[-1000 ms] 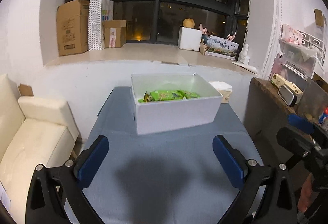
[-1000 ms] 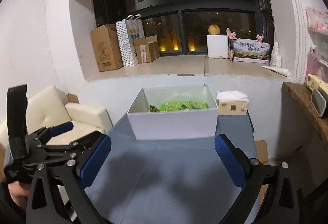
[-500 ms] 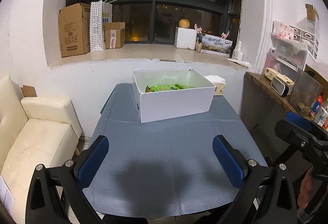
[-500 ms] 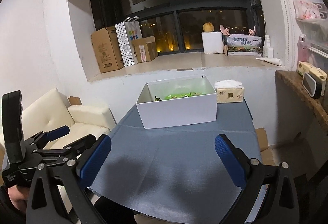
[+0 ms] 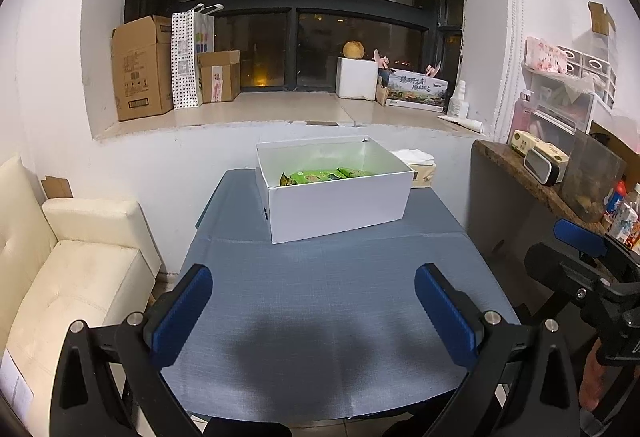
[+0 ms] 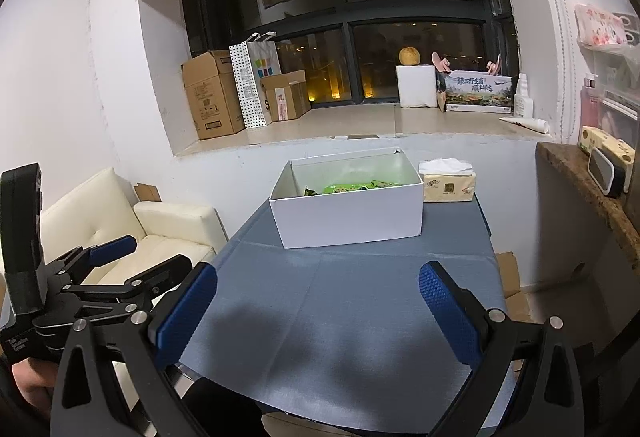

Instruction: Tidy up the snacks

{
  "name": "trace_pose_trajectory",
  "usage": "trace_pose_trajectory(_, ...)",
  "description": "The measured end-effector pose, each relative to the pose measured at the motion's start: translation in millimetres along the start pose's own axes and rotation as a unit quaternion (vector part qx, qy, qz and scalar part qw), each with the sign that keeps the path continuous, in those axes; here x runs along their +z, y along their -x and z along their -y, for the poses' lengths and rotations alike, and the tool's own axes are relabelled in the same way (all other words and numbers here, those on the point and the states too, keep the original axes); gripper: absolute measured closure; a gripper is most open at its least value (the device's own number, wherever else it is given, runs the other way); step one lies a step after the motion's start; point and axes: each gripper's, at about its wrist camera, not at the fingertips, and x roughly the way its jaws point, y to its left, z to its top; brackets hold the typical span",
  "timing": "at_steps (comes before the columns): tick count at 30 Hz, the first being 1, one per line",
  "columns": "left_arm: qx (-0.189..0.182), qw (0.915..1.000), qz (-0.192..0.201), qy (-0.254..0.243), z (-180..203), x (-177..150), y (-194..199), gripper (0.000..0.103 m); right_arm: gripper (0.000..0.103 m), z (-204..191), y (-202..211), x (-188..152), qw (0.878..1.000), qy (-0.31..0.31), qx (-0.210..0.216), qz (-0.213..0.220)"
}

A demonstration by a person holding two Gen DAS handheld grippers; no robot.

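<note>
Snacks (image 5: pixel 320 176) in box (image 5: pixel 340 209) — beyond spread fingers (image 5: pixel 180 311).

left gripper (image 5: pixel 314 311) and right gripper (image 6: pixel 318 311) drawn back from box (image 5: pixel 340 209)

— Can any writing be read here?

— Little. The long printed box (image 6: pixel 478 92) on the windowsill, right of centre in the right wrist view, carries two lines of large white Chinese characters over a landscape picture; they are too small to make out with certainty.

— And the cardboard cartons?

— The tall carton (image 5: pixel 138 68) at the upper left of the left wrist view has dark printed blocks, unreadable. The dotted paper bag (image 6: pixel 256 83) beside it shows coloured squares and what look like QR codes.

— The tissue pack?

— The tissue pack (image 6: pixel 449 187) has a small brown emblem, illegible. The green snack packets (image 6: pixel 354 187) in the white box show no readable print.
</note>
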Motion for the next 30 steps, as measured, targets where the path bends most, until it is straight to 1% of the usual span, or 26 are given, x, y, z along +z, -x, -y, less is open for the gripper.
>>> trace_pose_trajectory(30, -0.001, 1.0000, -0.006, -0.003, 2.9, -1.1, -0.8, 0.000, 0.000, -1.3, 2.8, -5.2, 1.000, -0.006, -0.003, -0.004)
